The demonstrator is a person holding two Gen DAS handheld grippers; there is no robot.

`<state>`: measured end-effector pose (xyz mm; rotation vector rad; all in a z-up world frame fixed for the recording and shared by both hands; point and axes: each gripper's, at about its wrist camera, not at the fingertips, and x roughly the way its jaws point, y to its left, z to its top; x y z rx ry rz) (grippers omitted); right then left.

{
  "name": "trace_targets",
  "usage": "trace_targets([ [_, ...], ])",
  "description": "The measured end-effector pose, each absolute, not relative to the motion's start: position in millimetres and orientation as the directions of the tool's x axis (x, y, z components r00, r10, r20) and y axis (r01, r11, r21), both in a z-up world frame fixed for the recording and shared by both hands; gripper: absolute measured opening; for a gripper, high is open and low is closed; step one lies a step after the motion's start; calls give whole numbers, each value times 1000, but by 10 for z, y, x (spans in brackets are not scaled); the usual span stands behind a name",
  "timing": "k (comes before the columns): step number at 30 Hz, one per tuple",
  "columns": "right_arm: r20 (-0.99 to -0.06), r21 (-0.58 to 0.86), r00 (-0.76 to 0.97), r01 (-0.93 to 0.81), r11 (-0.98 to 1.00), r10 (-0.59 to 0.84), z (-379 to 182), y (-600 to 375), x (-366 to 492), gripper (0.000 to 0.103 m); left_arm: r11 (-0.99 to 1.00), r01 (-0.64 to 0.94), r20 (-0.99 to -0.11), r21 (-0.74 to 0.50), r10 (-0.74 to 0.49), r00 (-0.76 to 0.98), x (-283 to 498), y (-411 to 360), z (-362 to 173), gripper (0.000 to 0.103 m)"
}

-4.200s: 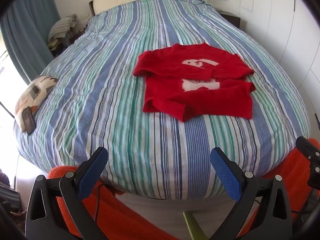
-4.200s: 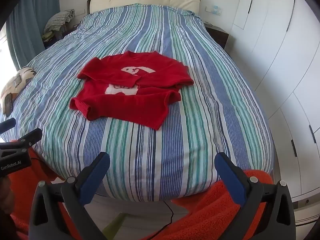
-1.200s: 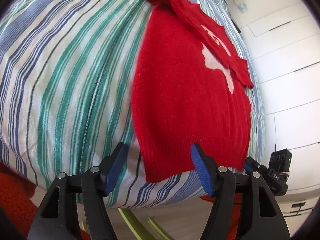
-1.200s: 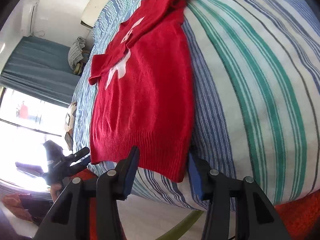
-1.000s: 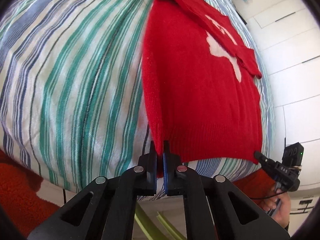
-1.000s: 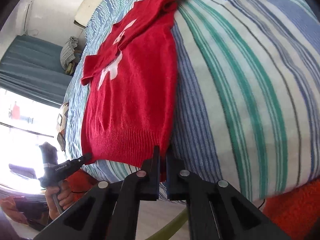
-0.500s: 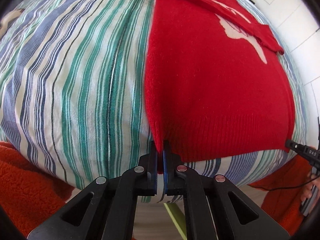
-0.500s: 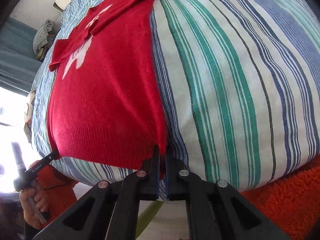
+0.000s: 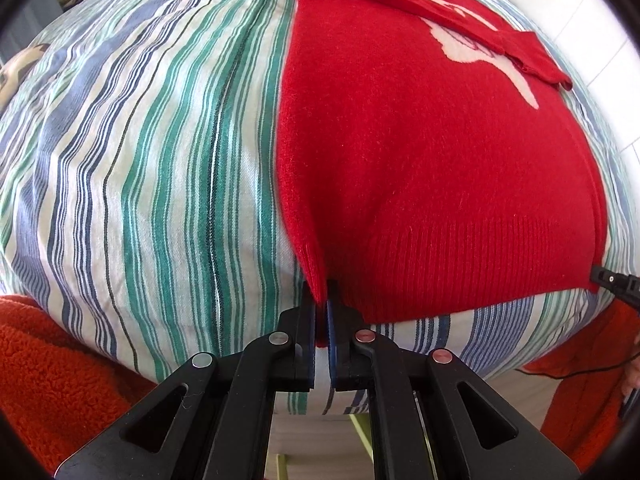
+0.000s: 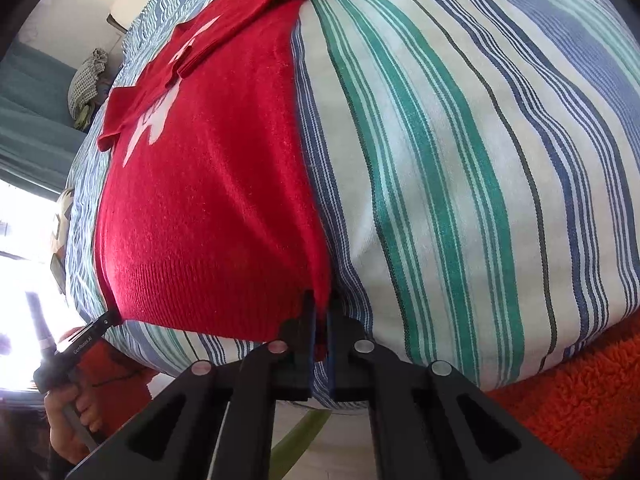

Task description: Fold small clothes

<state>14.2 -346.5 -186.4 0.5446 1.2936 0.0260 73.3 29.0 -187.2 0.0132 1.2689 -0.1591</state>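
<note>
A small red sweater (image 9: 420, 152) with a white motif lies face up on the striped bed, both sleeves folded across its chest. My left gripper (image 9: 321, 312) is shut on the sweater's bottom left hem corner. My right gripper (image 10: 320, 320) is shut on the bottom right hem corner of the sweater (image 10: 208, 200). The ribbed hem is stretched between the two grippers near the bed's front edge. Each gripper's tip shows in the other's view, the right one (image 9: 612, 280) and the left one (image 10: 100, 326).
The bed (image 9: 160, 160) has a blue, green and white striped cover. An orange fleece blanket (image 9: 52, 368) hangs below the bed's front edge. A cushion (image 9: 16, 72) lies at the bed's left edge. White wardrobe doors (image 9: 592, 20) stand to the right.
Both grippers closed on the sweater's hem corners about a second ago. Since then they have drawn the hem toward the bed's front edge and pulled the sweater flat.
</note>
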Motion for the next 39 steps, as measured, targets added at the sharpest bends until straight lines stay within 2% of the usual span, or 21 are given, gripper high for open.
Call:
trace_targets([
  [10, -916, 354, 290, 265, 897, 276, -1804, -3389, 138, 2, 990, 131, -950, -51, -88, 298, 537, 100, -1841, 6],
  [14, -921, 337, 291, 259, 905, 260, -1776, -3362, 127, 3, 990, 121, -955, -65, -97, 281, 502, 95, -1798, 10],
  [20, -918, 357, 283, 280, 891, 279, -1759, -3346, 73, 11, 992, 97, -964, -75, -97, 248, 455, 199, -1731, 26],
  [22, -911, 385, 277, 297, 874, 307, -1773, -3383, 48, 17, 992, 111, -971, -51, -75, 227, 417, 203, -1731, 37],
  [24, -901, 421, 260, 328, 846, 348, -1785, -3453, 13, 22, 990, 144, -983, -7, -33, 179, 341, 186, -1782, 62],
  [25, -898, 432, 245, 345, 833, 365, -1783, -3500, -13, 29, 987, 161, -988, 23, -2, 155, 277, 188, -1824, 65],
  [27, -910, 413, 205, 374, 831, 360, -1735, -3620, -63, 37, 981, 183, -991, 61, 38, 127, 141, 234, -1825, 65],
  [29, -939, 339, 181, 366, 867, 291, -1579, -3763, -59, 40, 986, 164, -987, 43, 16, 161, 24, 345, -1649, 65],
  [31, -966, 230, 188, 300, 926, 179, -1328, -3857, 75, 48, 993, 120, -972, -4, -32, 232, -55, 503, -1377, 67],
  [33, -968, 89, 247, 162, 983, 47, -1012, -3797, 339, 52, 998, 64, -947, -21, -40, 318, -68, 662, -1126, 80],
  [34, -957, 26, 289, 82, 996, 1, -873, -3710, 508, 53, 999, 29, -931, -20, -30, 364, -56, 735, -1020, 82],
  [36, -918, -29, 396, -87, 996, 8, -652, -3427, 833, 55, 999, -36, -895, -36, -17, 446, -6, 862, -875, 83],
  [39, -857, -59, 503, -315, 947, 114, -570, -2902, 1293, 55, 986, -142, -852, -87, 0, 523, 42, 1034, -839, 83],
])
